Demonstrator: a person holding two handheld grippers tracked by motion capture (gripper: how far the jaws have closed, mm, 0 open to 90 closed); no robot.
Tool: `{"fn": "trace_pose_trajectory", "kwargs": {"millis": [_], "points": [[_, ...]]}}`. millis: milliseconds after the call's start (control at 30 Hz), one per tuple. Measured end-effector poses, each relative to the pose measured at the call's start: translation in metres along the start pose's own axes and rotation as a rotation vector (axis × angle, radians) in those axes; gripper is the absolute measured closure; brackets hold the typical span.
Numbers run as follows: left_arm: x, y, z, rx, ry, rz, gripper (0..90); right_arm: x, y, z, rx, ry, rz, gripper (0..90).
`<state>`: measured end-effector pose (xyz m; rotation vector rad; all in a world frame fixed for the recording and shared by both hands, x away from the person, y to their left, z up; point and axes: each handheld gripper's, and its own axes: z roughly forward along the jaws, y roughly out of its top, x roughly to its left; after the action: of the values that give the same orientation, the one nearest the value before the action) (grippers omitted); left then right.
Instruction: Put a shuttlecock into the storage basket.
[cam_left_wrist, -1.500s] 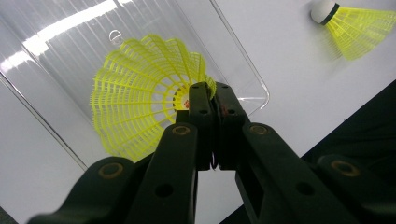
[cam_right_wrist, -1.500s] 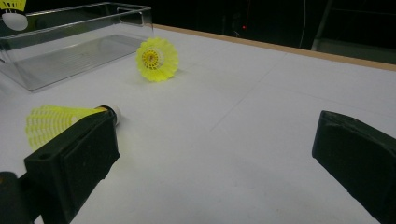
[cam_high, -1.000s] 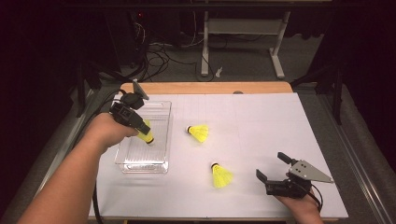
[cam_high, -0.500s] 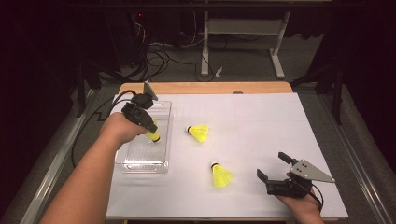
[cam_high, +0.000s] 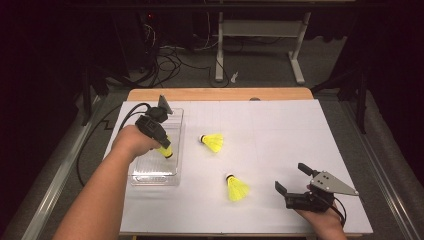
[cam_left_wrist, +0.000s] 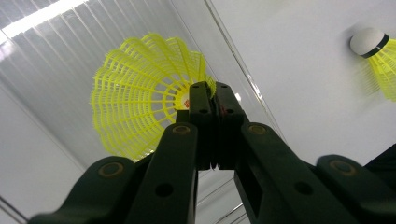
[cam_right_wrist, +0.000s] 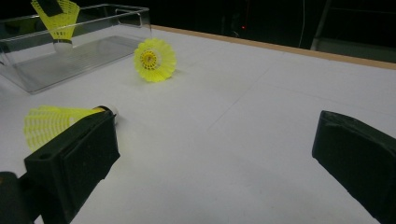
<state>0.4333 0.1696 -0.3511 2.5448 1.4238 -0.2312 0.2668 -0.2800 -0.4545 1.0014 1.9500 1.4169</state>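
Now, left jaws: clenching the skirt rim of a yellow shuttlecock (cam_left_wrist: 140, 102), left gripper (cam_high: 162, 146) holding it cork-down.
Held shuttlecock's place: hanging inside the clear bin (cam_high: 172, 175), above its floor.
Doing it well: lowering until the cork is nearly touching the bin floor, then releasing, staying off the walls.
Right jaws: standing released, right gripper (cam_high: 295, 182) resting near the front edge.
Waiting on the white table (cam_high: 280, 130): near shuttlecock (cam_high: 237, 187) and far shuttlecock (cam_high: 213, 142).
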Motion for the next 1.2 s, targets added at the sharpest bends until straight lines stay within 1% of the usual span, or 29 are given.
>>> {"fn": "trace_pose_trajectory", "kwargs": {"millis": [33,67,100,133,267,400,533,567,667,733,833,867,967,1200], "points": [[0.0,0.001,0.002,0.0,-0.005,0.005,88.6,0.0,0.0,0.0,0.0,0.0,0.0,1.1],[0.001,0.002,0.003,0.004,-0.005,0.001,88.6,0.0,0.0,0.0,0.0,0.0,0.0,1.1],[0.002,0.003,0.004,-0.002,-0.016,0.008,88.6,0.0,0.0,0.0,-0.001,0.0,0.001,1.1],[0.0,0.004,0.004,0.008,-0.013,-0.01,88.7,0.0,0.0,0.0,-0.001,0.0,0.0,1.1],[0.0,0.006,0.006,0.007,-0.018,-0.008,88.7,0.0,0.0,-0.001,-0.003,0.0,0.001,1.1],[-0.001,0.006,0.007,0.008,-0.01,-0.011,88.7,0.0,0.0,-0.001,-0.003,0.0,0.003,1.1],[-0.003,0.006,0.006,0.018,-0.024,-0.006,88.8,0.0,0.0,-0.001,-0.003,0.0,0.001,1.1],[-0.004,0.006,0.007,0.021,-0.028,-0.011,88.9,0.0,0.0,-0.001,-0.004,0.0,0.002,1.1],[-0.003,0.006,0.012,0.03,-0.032,-0.015,88.9,0.0,0.0,-0.001,-0.004,0.001,0.001,1.1],[-0.001,0.007,0.015,0.031,-0.036,-0.025,88.9,0.0,0.001,-0.001,-0.004,0.0,0.001,1.1],[0.001,0.009,0.018,0.027,-0.039,-0.023,89.0,0.0,0.0,-0.002,-0.004,-0.001,0.006,1.1],[0.001,0.009,0.018,0.024,-0.05,-0.024,88.9,0.0,0.0,-0.002,-0.005,-0.001,0.006,1.1],[0.0,0.01,0.018,0.017,-0.061,-0.022,89.0,-0.001,0.0,-0.002,-0.006,-0.002,0.006,1.1],[0.0,0.009,0.016,0.021,-0.064,-0.023,89.0,0.0,0.0,-0.001,-0.003,0.0,0.007,1.1]]}}
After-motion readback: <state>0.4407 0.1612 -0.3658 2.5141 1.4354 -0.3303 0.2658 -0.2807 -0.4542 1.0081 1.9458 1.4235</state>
